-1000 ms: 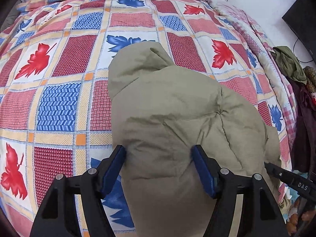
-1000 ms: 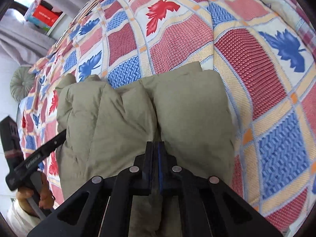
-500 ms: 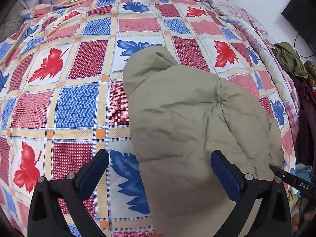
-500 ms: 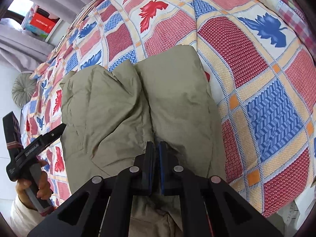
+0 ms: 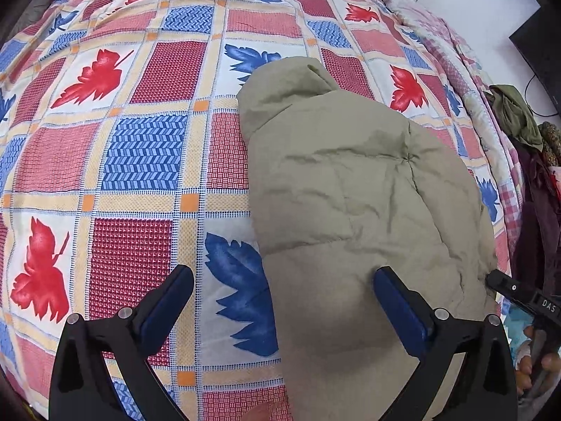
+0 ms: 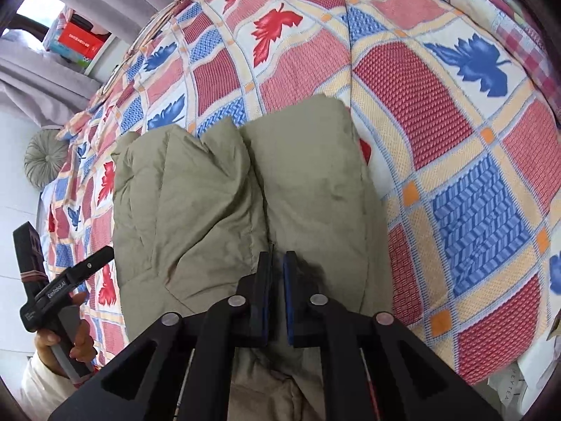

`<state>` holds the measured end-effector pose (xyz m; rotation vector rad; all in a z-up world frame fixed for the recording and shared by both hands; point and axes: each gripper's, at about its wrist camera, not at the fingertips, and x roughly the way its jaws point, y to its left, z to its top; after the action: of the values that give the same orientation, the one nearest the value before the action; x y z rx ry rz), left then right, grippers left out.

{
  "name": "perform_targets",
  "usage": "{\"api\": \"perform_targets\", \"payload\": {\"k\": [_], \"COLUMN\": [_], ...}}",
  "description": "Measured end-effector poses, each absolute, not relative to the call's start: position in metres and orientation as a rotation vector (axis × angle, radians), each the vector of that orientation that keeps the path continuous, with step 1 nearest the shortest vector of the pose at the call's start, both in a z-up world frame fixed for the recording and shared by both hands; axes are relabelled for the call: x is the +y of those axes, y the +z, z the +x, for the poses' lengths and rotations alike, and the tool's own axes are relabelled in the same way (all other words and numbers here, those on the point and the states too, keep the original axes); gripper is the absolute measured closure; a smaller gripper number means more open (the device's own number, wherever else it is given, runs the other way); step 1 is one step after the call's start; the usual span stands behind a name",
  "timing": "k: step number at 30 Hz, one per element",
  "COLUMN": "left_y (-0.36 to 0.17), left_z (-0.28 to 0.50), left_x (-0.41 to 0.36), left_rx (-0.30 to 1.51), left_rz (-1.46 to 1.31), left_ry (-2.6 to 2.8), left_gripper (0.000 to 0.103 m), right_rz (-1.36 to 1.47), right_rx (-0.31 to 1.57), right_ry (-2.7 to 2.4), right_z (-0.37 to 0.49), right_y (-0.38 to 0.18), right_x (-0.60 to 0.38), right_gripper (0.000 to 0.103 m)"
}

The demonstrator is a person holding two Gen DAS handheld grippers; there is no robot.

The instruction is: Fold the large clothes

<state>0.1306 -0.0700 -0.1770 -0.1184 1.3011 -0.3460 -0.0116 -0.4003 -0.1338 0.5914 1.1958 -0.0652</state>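
An olive-green puffer jacket [image 5: 350, 193] lies folded into a bundle on the patterned bedspread [image 5: 140, 147]. My left gripper [image 5: 280, 277] is wide open and empty, above the jacket's near left edge. In the right wrist view the jacket [image 6: 252, 196] shows two padded halves with a seam between them. My right gripper [image 6: 277, 263] hovers over that seam with its jaws slightly parted and nothing held. The left gripper [image 6: 66, 284] also shows at the left of the right wrist view.
The bedspread [image 6: 455, 147] has red and blue leaf squares. A pile of dark clothes [image 5: 519, 119] lies at the bed's right edge. A round grey cushion [image 6: 45, 158] and boxes on a shelf [image 6: 75, 40] sit beyond the bed's far side.
My left gripper opened, let go of the jacket and pulled back to the left. My right gripper drew back along the jacket and its shut jaws parted slightly.
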Motion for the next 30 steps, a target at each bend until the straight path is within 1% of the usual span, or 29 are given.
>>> {"api": "perform_targets", "payload": {"k": [1, 2, 3, 4, 6, 8, 9, 10, 14, 17, 18, 19, 23, 30], "left_y": [-0.179, -0.181, -0.183, -0.185, -0.189, -0.192, -0.193, -0.193, -0.195, -0.205, -0.211, -0.217, -0.229, -0.249], "left_z": [0.131, 0.131, 0.131, 0.131, 0.132, 0.132, 0.131, 0.131, 0.130, 0.130, 0.131, 0.131, 0.130, 0.137], "left_x": [-0.070, -0.070, -0.070, -0.070, -0.071, -0.072, -0.073, -0.073, -0.076, -0.077, -0.077, -0.077, -0.073, -0.072], "left_rx": [1.310, 1.319, 1.327, 1.334, 1.354, 1.374, 1.380, 1.382, 1.396, 1.426, 1.440, 1.456, 1.468, 1.490], "left_rz": [-0.129, -0.141, -0.155, -0.170, -0.204, -0.239, -0.251, -0.260, -0.287, -0.336, -0.355, -0.377, -0.475, -0.617], "left_ry": [-0.351, -0.356, -0.364, -0.373, -0.395, -0.420, -0.426, -0.432, -0.469, -0.502, -0.509, -0.504, -0.517, -0.604], "left_gripper": [0.000, 0.000, 0.000, 0.000, 0.000, 0.000, 0.000, 0.000, 0.000, 0.000, 0.000, 0.000, 0.000, 0.000], "right_rz": [0.593, 0.598, 0.604, 0.609, 0.612, 0.618, 0.624, 0.624, 0.624, 0.695, 0.740, 0.781, 0.925, 1.023], "right_rx": [1.188, 1.181, 1.169, 1.156, 1.149, 1.146, 1.144, 1.145, 1.156, 1.144, 1.152, 1.167, 1.208, 1.227], "right_ry": [-0.066, -0.067, -0.068, -0.069, -0.066, -0.059, -0.050, -0.047, -0.066, -0.049, -0.023, 0.002, 0.069, 0.174], "right_z": [-0.011, -0.011, -0.011, -0.011, -0.008, -0.006, -0.004, -0.004, -0.003, -0.006, -0.006, -0.005, -0.003, 0.012], "right_y": [-0.132, -0.131, -0.130, -0.128, -0.126, -0.128, -0.129, -0.131, -0.138, -0.145, -0.152, -0.160, -0.193, -0.226], "right_x": [-0.403, -0.406, -0.410, -0.414, -0.421, -0.427, -0.430, -0.433, -0.448, -0.463, -0.468, -0.472, -0.480, -0.482], "right_gripper": [0.076, 0.054, 0.036, 0.034, 0.034, 0.031, 0.023, 0.018, 0.018, 0.017, 0.008, 0.000, 0.000, 0.000]}}
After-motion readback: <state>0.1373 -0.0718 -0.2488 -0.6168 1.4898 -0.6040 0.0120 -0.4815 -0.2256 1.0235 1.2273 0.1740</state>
